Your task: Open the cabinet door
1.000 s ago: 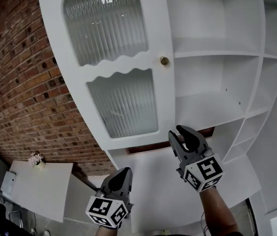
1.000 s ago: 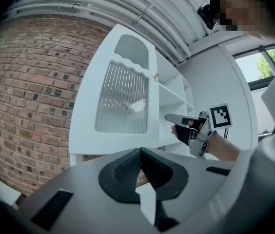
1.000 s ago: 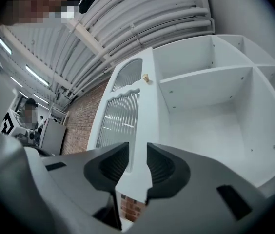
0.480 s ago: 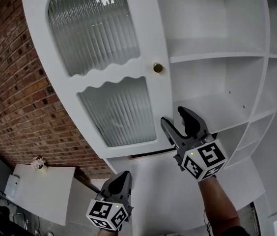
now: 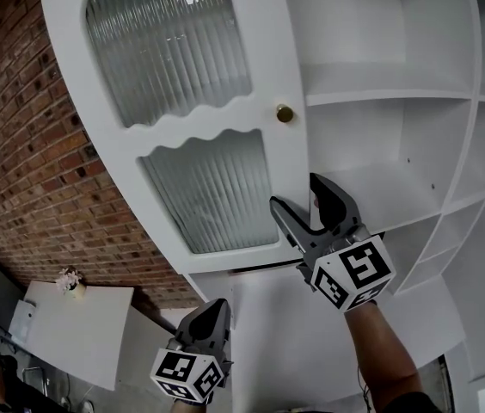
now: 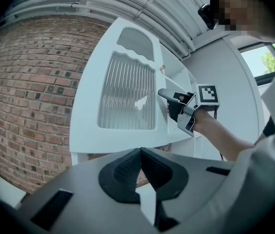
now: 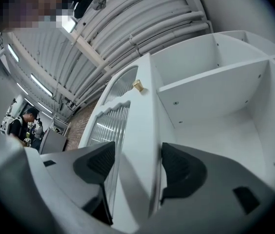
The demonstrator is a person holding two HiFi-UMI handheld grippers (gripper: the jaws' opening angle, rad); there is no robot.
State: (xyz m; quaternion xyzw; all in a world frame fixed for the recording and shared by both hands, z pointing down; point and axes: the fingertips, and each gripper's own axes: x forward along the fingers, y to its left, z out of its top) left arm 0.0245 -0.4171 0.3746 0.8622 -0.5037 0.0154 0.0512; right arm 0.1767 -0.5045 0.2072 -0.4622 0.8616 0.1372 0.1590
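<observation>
The white cabinet door (image 5: pixel 182 101) has two ribbed glass panes and a small brass knob (image 5: pixel 285 113). It stands swung out from the open shelves (image 5: pixel 380 93). My right gripper (image 5: pixel 296 192) straddles the door's free edge below the knob. Its jaws are opening, and in the right gripper view (image 7: pixel 137 150) the door edge (image 7: pixel 135 126) runs between the pads with a gap at the left pad. My left gripper (image 5: pixel 215 303) hangs low under the cabinet, its jaws shut on nothing (image 6: pixel 140 152), away from the door.
A red brick wall (image 5: pixel 27 144) runs to the left of the cabinet. Below it stands a white table (image 5: pixel 88 334) with a small flower pot (image 5: pixel 70 280). More shelf compartments (image 5: pixel 483 153) line the cabinet's right side.
My right gripper has risen from the door's bottom corner up along its free edge, and its jaws have spread wide. The left gripper has stayed where it was.
</observation>
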